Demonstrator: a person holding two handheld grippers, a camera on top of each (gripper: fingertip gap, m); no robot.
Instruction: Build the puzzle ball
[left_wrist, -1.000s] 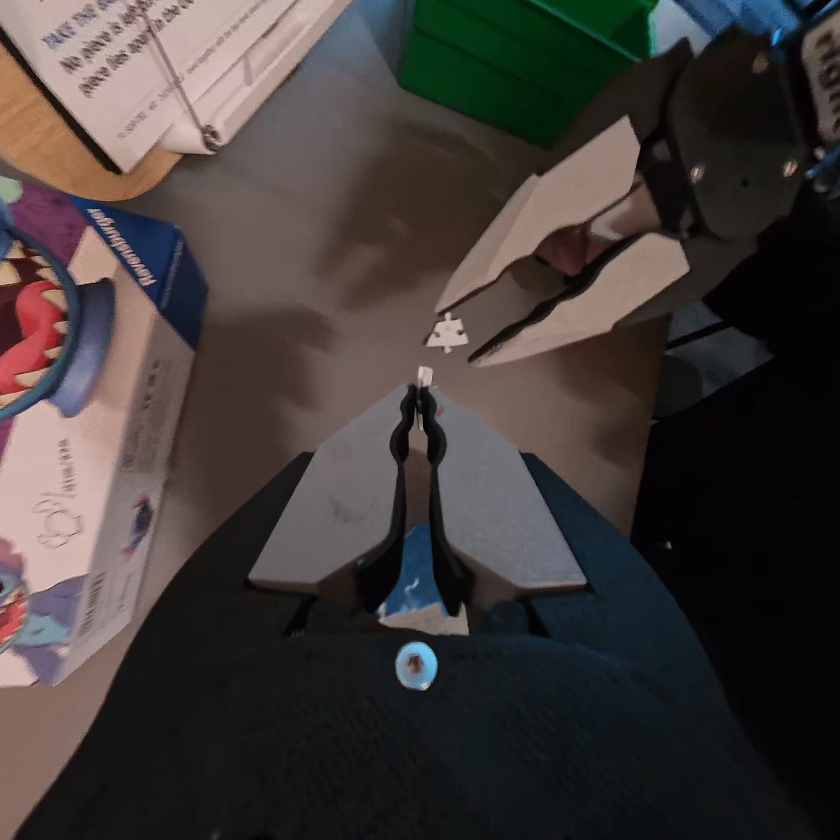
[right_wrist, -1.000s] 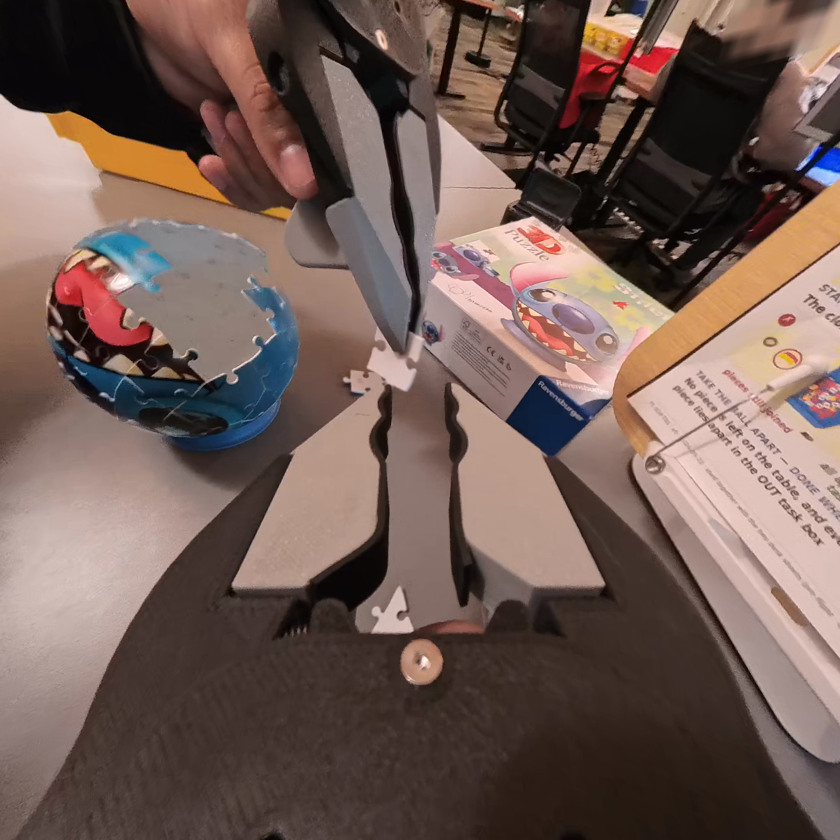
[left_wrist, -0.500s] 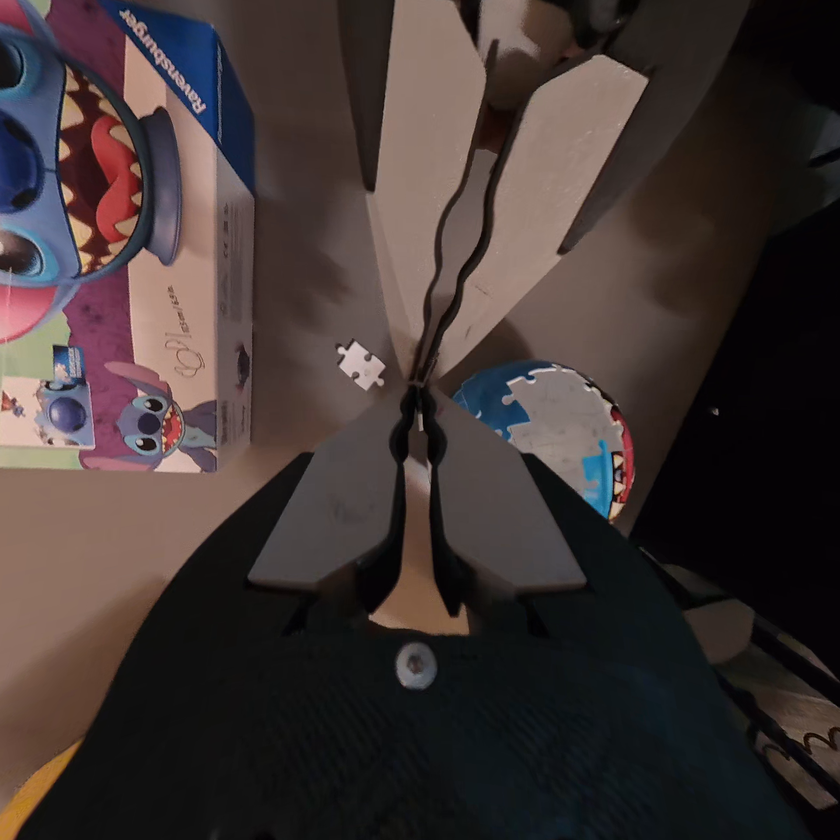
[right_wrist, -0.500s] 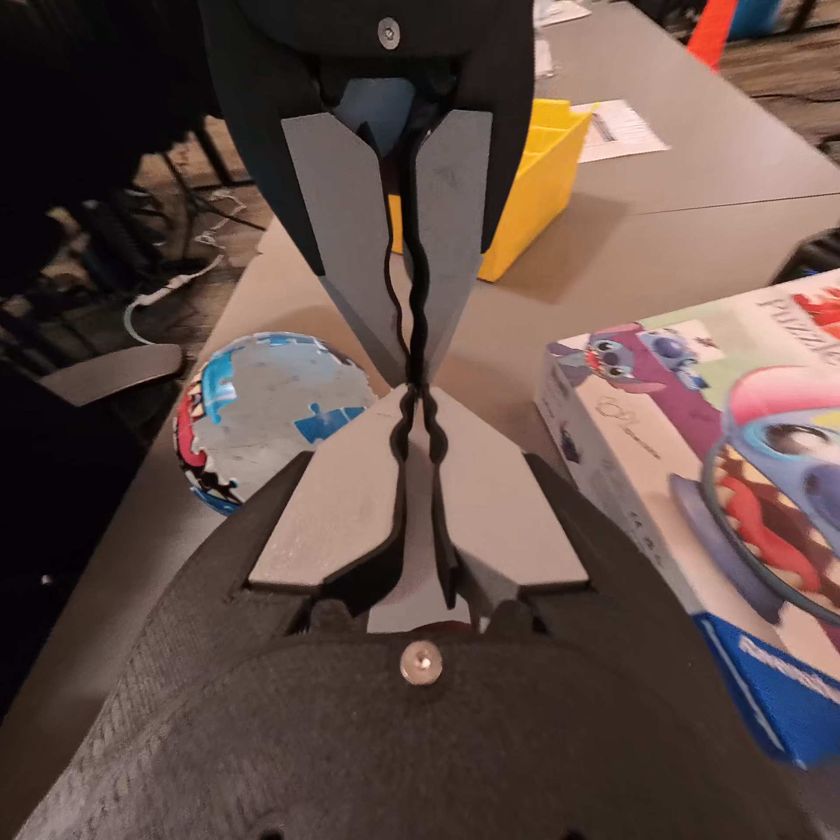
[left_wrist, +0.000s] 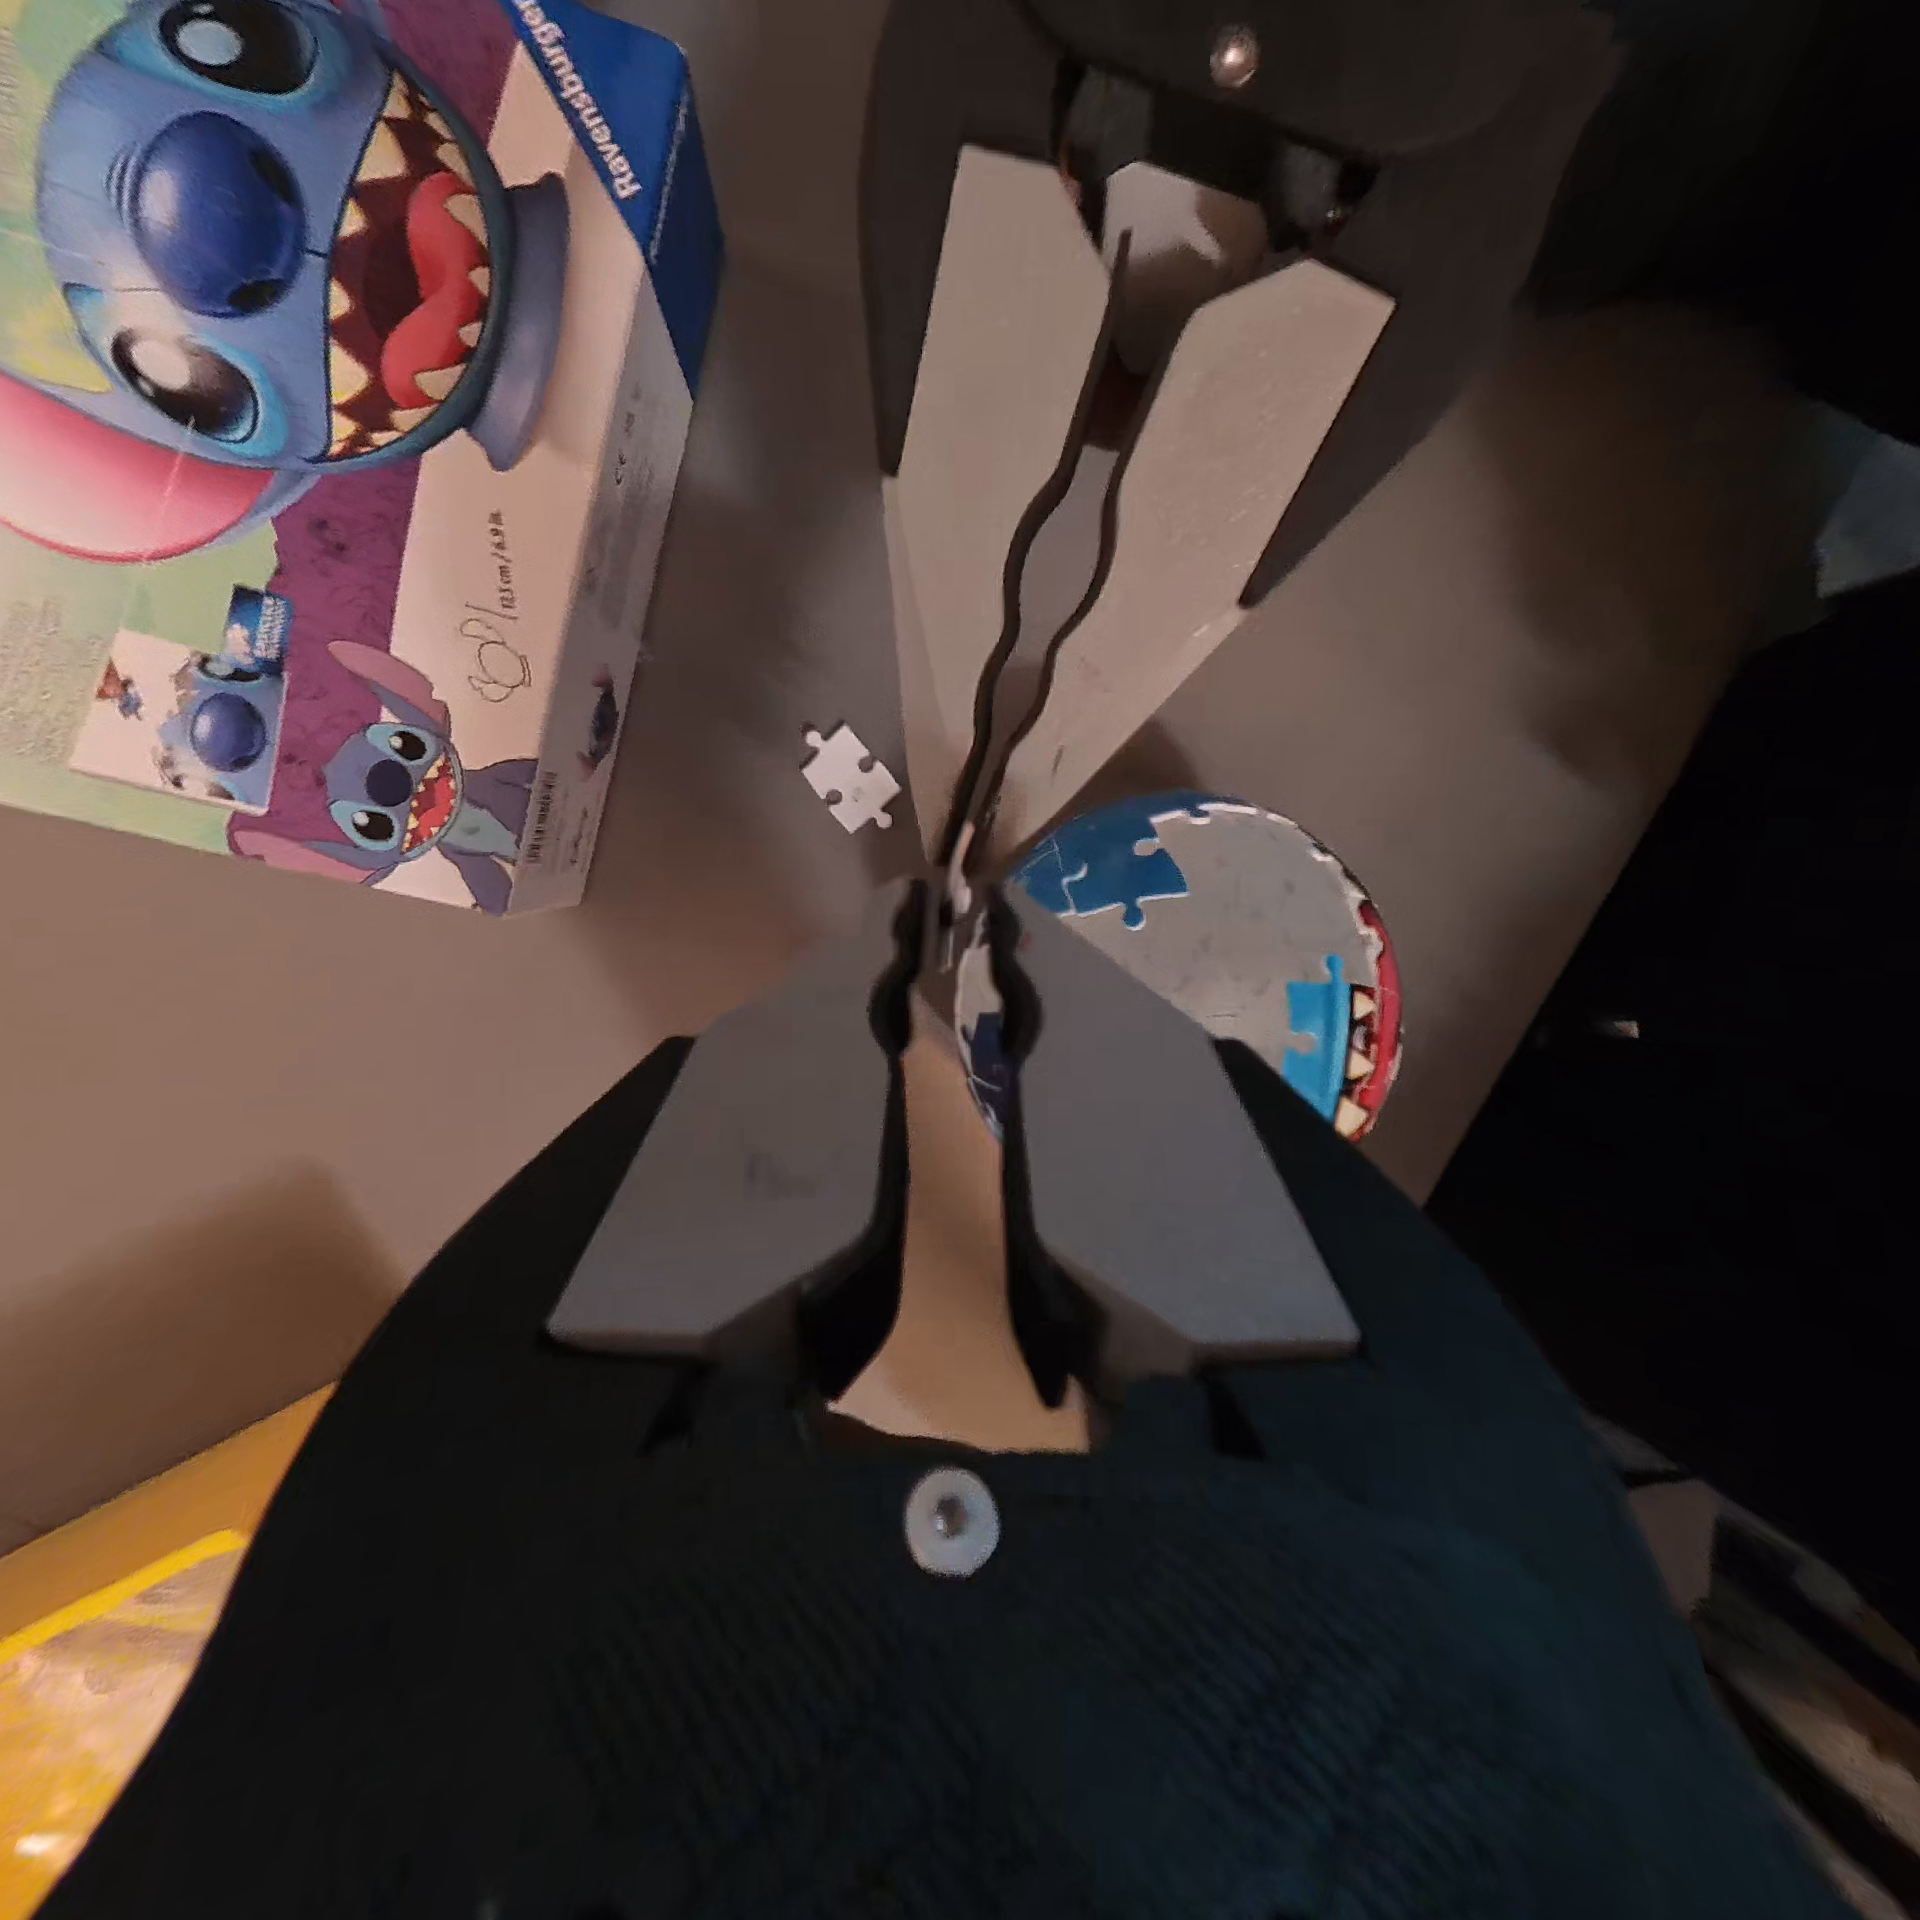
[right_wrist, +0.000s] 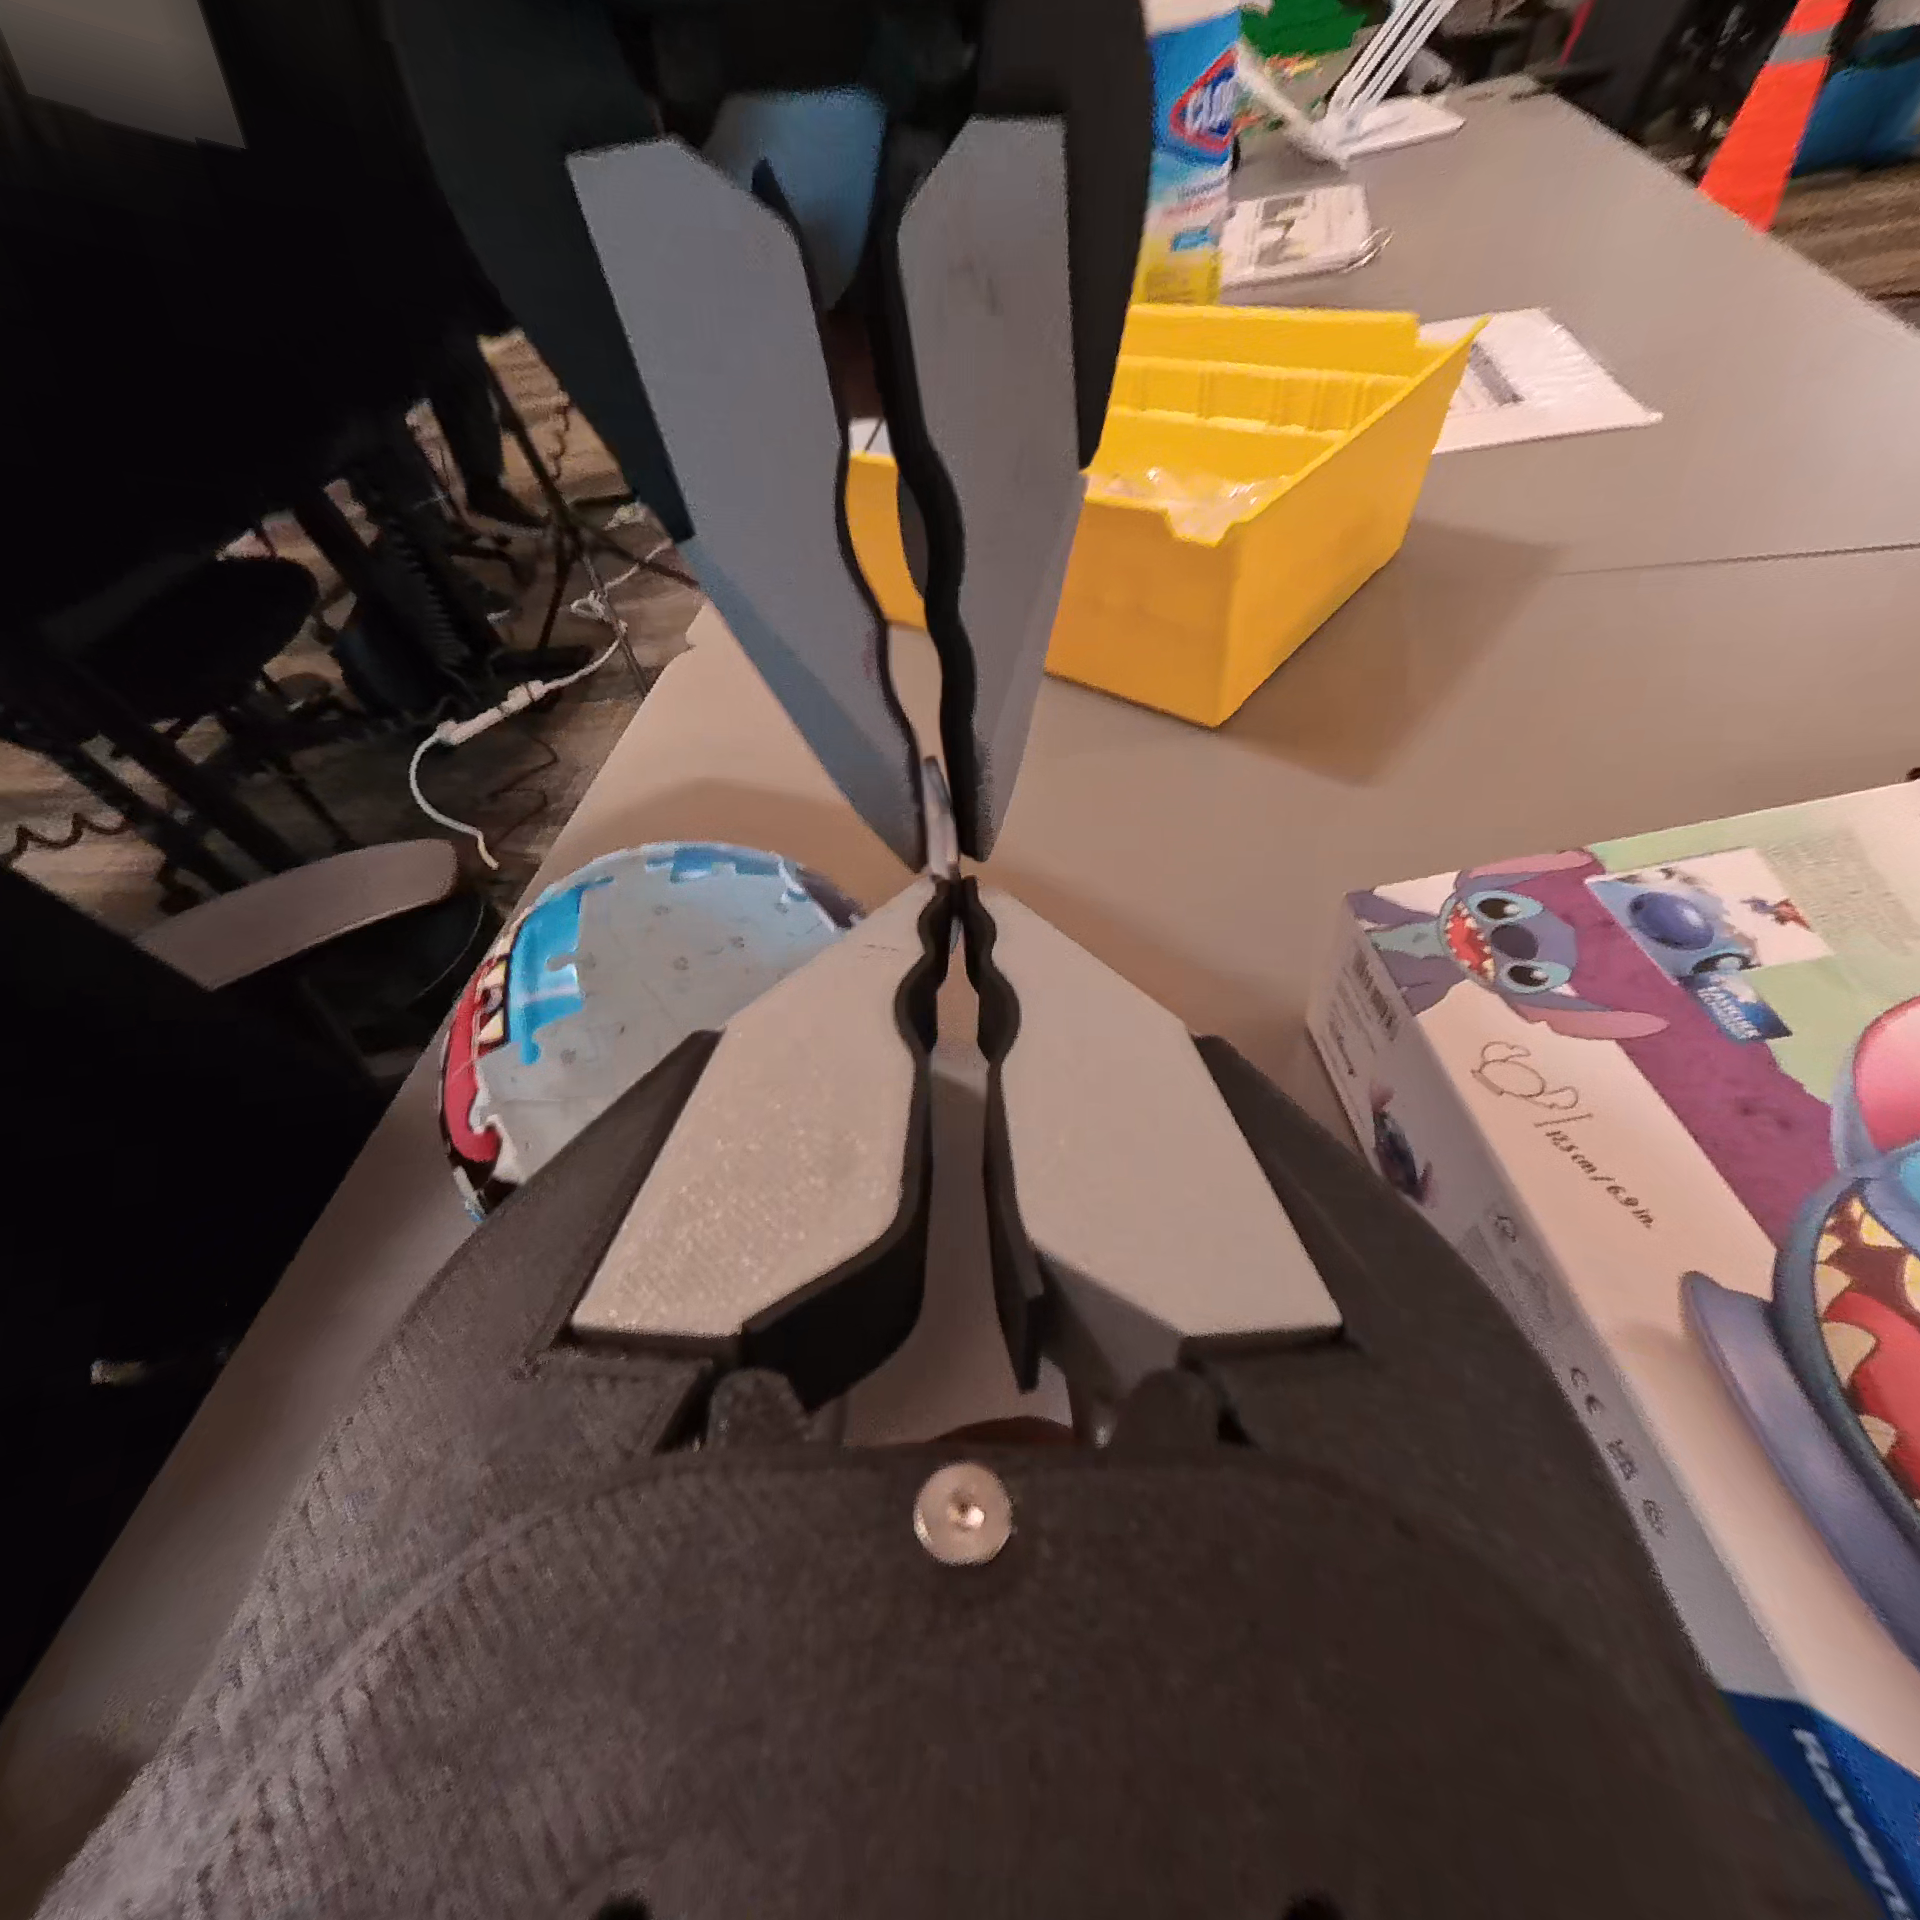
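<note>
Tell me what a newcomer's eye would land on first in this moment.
The two tongs meet tip to tip mid-frame, the left tongs and right tongs, a thin puzzle piece pinched between them. Below sits the half-built puzzle ball, with the colourful puzzle box alongside and a loose white piece between.

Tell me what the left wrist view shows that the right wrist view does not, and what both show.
Only the left wrist view shows a loose white puzzle piece lying on the table between the box and the two grippers.

Only the right wrist view shows a yellow bin, a wipes canister and papers.

Both show the puzzle ball, the puzzle box, and the left gripper and right gripper meeting tip to tip.
</note>
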